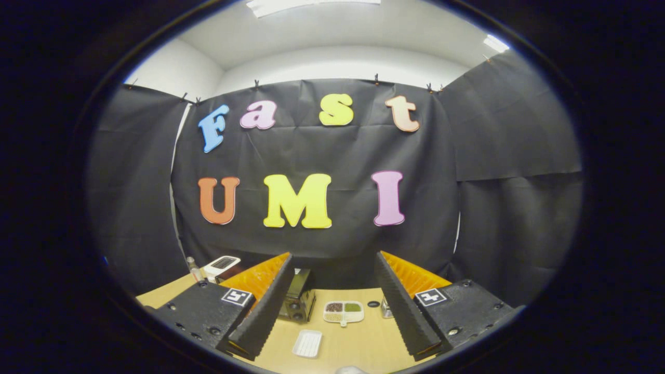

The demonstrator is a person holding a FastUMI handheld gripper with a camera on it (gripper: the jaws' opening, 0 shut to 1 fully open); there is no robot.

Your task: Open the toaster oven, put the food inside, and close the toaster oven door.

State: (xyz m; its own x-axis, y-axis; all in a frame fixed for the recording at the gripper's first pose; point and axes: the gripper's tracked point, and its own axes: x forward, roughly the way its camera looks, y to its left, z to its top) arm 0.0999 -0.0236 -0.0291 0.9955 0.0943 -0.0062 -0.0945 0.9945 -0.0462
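While jaws gape, toaster oven (297, 300) beyond gripper (332, 267)

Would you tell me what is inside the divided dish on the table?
The divided dish, beyond the open gripper, holds dark brownish, green and pale fillings in separate compartments. What they are is too small to tell.

I see black cloth walls (322, 156) clipped up, a white ceiling (337, 47) with, I think, light panels (496, 43), and a wooden table (358, 343).
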